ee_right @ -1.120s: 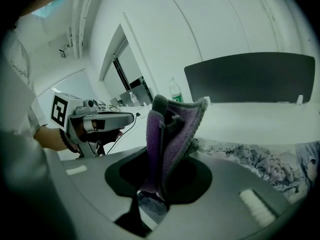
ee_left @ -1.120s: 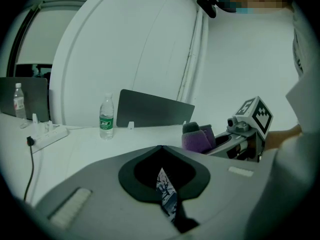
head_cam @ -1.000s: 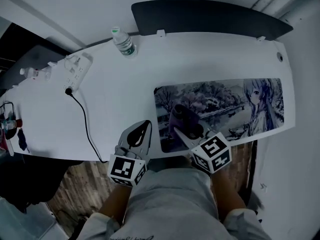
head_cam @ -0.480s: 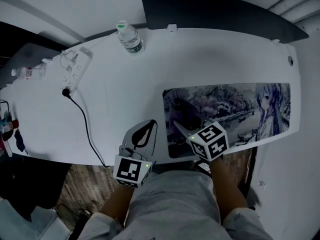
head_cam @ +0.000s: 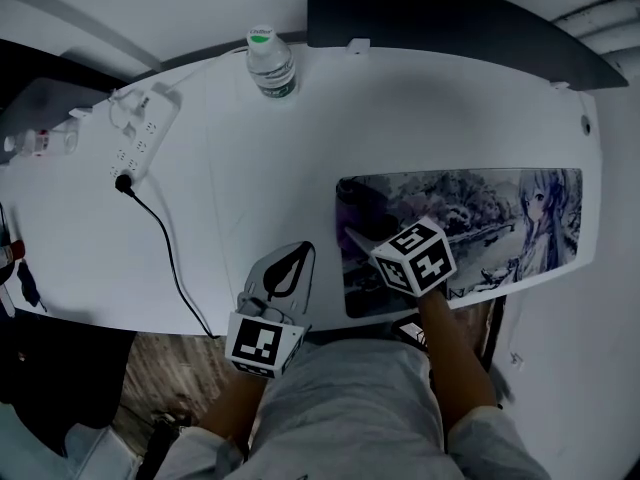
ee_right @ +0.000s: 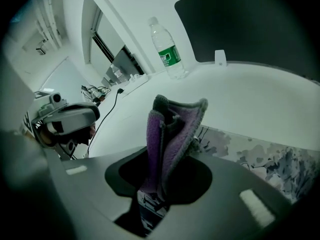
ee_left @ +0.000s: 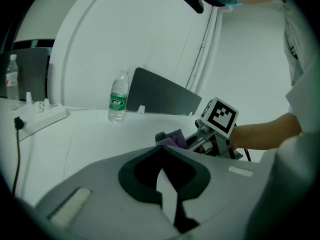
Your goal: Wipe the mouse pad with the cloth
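A long mouse pad [head_cam: 500,208] with an anime print lies on the right side of the white desk [head_cam: 230,188]. My right gripper [head_cam: 352,234] is shut on a folded purple cloth [head_cam: 356,208], which rests on the pad's left end. In the right gripper view the cloth [ee_right: 170,129] stands up between the jaws, with the pad [ee_right: 260,156] beyond it. My left gripper [head_cam: 299,249] lies on the desk near the front edge, just left of the pad, shut with nothing in it. From the left gripper view [ee_left: 161,149] the cloth [ee_left: 172,138] shows beside the right gripper's marker cube [ee_left: 220,115].
A water bottle [head_cam: 271,64] stands at the back of the desk. A white power strip [head_cam: 138,134] lies at the back left, and its black cable [head_cam: 170,253] runs to the front edge. A dark curved panel [head_cam: 450,23] stands behind the desk.
The right gripper has carried the cloth away from me and leftwards, towards the pad's far left corner. The left gripper has stayed in place.
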